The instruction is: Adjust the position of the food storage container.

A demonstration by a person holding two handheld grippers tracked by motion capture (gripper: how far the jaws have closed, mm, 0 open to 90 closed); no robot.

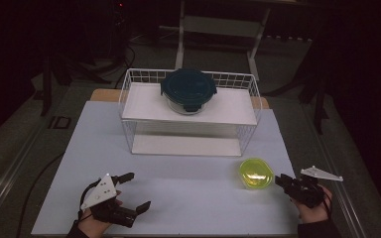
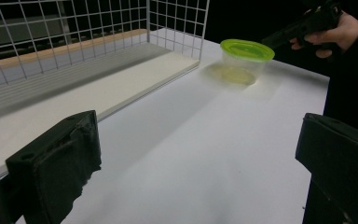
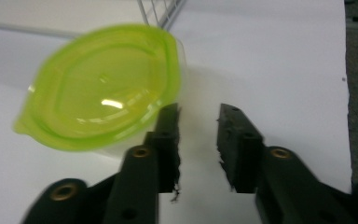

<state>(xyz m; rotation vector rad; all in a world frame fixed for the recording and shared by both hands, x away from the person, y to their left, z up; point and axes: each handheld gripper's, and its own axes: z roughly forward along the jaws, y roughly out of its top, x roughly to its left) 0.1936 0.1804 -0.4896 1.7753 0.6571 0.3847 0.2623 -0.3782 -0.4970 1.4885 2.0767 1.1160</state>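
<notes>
Risks knocking the light green-lidded tub (image 3: 100, 91) aside, since right tongs (image 3: 198, 140), half closed and empty, sit beside its rim; left tongs (image 2: 186, 163) wide open, empty.

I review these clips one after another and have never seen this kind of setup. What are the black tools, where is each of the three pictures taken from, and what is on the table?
A person holds a handheld two-jaw gripper in each hand. The high view looks down from above: the left gripper sits at the lower left, jaws wide open and empty. The right gripper reaches toward a clear tub with a green lid. The other two pictures come from cameras riding on the grippers. In the right gripper view, its jaws stand partly open beside the tub, with nothing between them. On the white table also stands a white wire rack, with a round dark-lidded container on its upper shelf.
</notes>
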